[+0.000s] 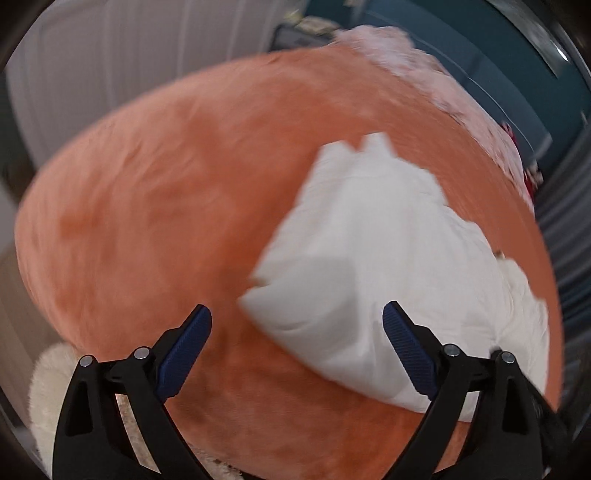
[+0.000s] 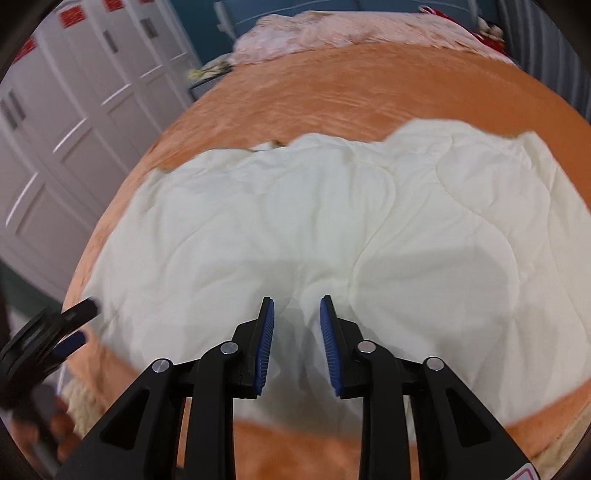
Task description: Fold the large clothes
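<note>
Your left gripper (image 1: 297,328) has its fingers (image 1: 184,354) spread wide and empty, poised over the near corner of the white quilt (image 1: 373,254). Your right gripper (image 2: 297,325) also grips nothing, its fingers (image 2: 264,347) parted over the quilt's near edge. The quilt lies spread flat on the orange bed cover (image 1: 147,206). Beyond the quilt's far edge lies a pink blanket (image 2: 332,29).

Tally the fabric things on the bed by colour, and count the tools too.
White quilt: 1
Orange blanket: 1
Pink blanket: 1
Tools: 2, left tool, right tool
Total: 5
</note>
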A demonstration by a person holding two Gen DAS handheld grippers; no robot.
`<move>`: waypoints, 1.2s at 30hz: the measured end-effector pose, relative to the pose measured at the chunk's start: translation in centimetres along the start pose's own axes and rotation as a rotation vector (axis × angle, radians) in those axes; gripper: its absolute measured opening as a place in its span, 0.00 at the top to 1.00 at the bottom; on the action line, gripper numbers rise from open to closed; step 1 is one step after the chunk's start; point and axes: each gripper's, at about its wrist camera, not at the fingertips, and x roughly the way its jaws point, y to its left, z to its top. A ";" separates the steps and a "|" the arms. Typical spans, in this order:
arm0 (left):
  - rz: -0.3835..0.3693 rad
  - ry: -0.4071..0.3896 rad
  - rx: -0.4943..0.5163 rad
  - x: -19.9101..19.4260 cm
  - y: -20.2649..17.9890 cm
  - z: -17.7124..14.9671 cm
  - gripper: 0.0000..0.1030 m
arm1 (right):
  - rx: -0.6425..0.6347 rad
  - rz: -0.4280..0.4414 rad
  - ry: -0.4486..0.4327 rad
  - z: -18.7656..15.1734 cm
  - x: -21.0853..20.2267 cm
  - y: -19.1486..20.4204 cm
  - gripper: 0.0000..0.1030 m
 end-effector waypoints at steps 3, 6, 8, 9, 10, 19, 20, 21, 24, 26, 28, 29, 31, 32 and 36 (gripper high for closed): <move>-0.106 0.088 -0.090 2.3 1.2 -0.4 0.11 | -0.017 0.015 0.036 -1.2 -0.6 0.6 0.78; -0.126 0.075 -0.074 3.1 0.1 -0.7 0.10 | -0.021 -0.002 0.049 -2.0 0.0 0.5 0.79; -0.149 0.079 -0.042 3.4 -1.0 -0.7 0.16 | 0.009 0.010 0.061 -2.0 0.5 0.0 0.79; -0.158 0.085 -0.033 3.5 -1.6 -0.7 0.24 | 0.029 0.017 0.069 -1.9 1.0 -0.4 0.79; -0.172 0.087 -0.028 3.4 -2.1 -0.6 0.30 | 0.036 0.019 0.071 -1.9 1.1 -0.5 0.79; -0.281 -0.022 0.043 -5.0 -3.4 0.1 0.85 | 0.035 0.040 0.012 -1.6 -1.7 -1.2 0.81; -0.287 -0.038 0.060 -5.9 -3.7 0.2 0.86 | 0.017 0.037 -0.001 -1.7 -2.5 -1.2 0.82; -0.295 -0.067 0.086 -7.6 -4.1 0.2 0.86 | 0.002 0.033 -0.003 -1.8 -3.0 -1.2 0.82; -0.298 -0.131 0.126 -11.0 -4.8 0.3 0.86 | 0.005 0.093 0.051 -2.6 -2.4 -0.4 0.83; -0.286 -0.171 0.168 -12.7 -5.9 0.6 0.87 | 0.007 0.155 0.101 -3.6 -1.1 1.2 0.83; -0.274 -0.211 0.246 -14.8 -7.6 0.4 0.87 | -0.024 0.203 0.134 -4.1 0.0 3.1 0.83; -0.275 -0.219 0.271 -15.3 -8.5 0.3 0.87 | -0.042 0.226 0.140 -4.3 0.6 4.2 0.84; -0.284 -0.224 0.317 -15.9 -10.0 0.0 0.87 | -0.050 0.236 0.135 -4.2 0.8 4.9 0.84; -0.291 -0.226 0.339 -16.2 -10.8 -0.4 0.87 | -0.033 0.241 0.133 -4.0 0.2 4.6 0.85; -0.354 -0.225 0.459 -17.6 -15.1 -2.5 0.87 | 0.031 0.282 0.088 -3.3 -3.5 1.4 0.85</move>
